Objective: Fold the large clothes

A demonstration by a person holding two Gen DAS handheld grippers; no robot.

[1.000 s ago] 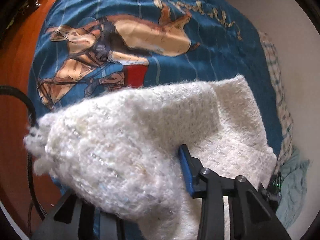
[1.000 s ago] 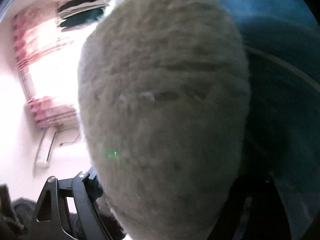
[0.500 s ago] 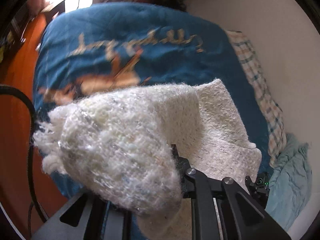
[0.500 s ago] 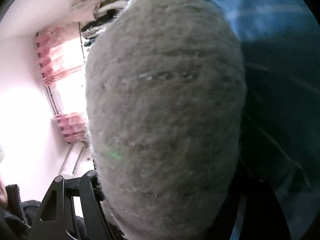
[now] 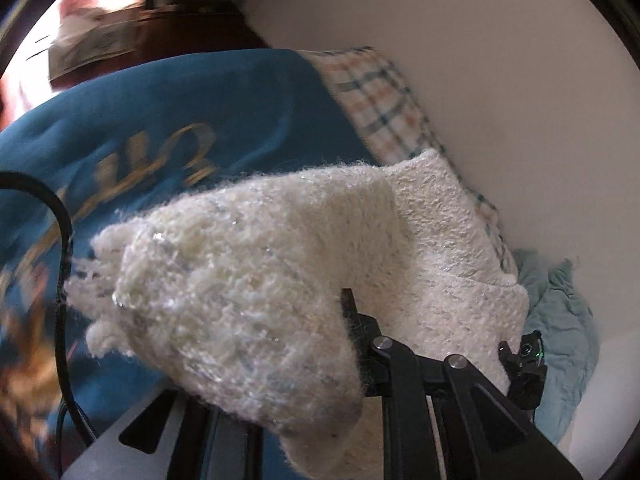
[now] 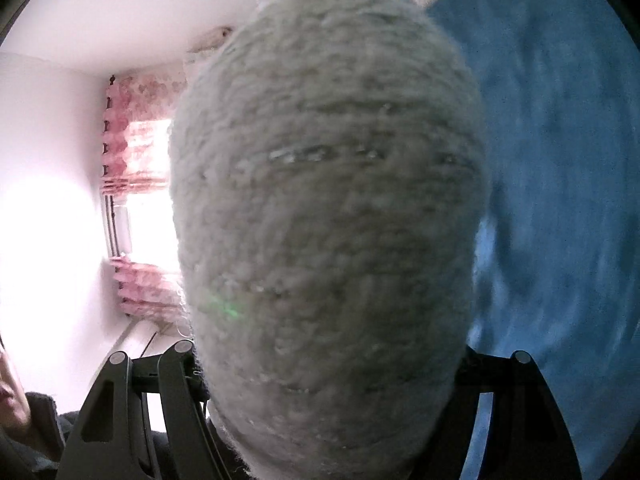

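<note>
A fluffy cream knitted garment (image 5: 256, 288) with a fringe hangs folded over my left gripper (image 5: 280, 384), which is shut on it and holds it above the bed. The rest of it stretches right towards the other gripper, whose black tip (image 5: 524, 364) shows at the far right. In the right wrist view the same cream garment (image 6: 328, 220) fills the middle, bunched between the fingers of my right gripper (image 6: 328, 376), which is shut on it. The fingertips are hidden by the wool.
Below lies a blue bedspread (image 5: 168, 120) with gold lettering. A checked sheet (image 5: 384, 104) runs along the white wall (image 5: 500, 80). A pale teal cloth (image 5: 560, 312) lies by the wall. A black cable (image 5: 60, 240) hangs at left. Pink curtains (image 6: 140, 152) frame a bright window.
Both grippers have lifted and tilted up with the garment. The left view has swung from the horse print to the head of the bed; the right view now shows more wall and ceiling.
</note>
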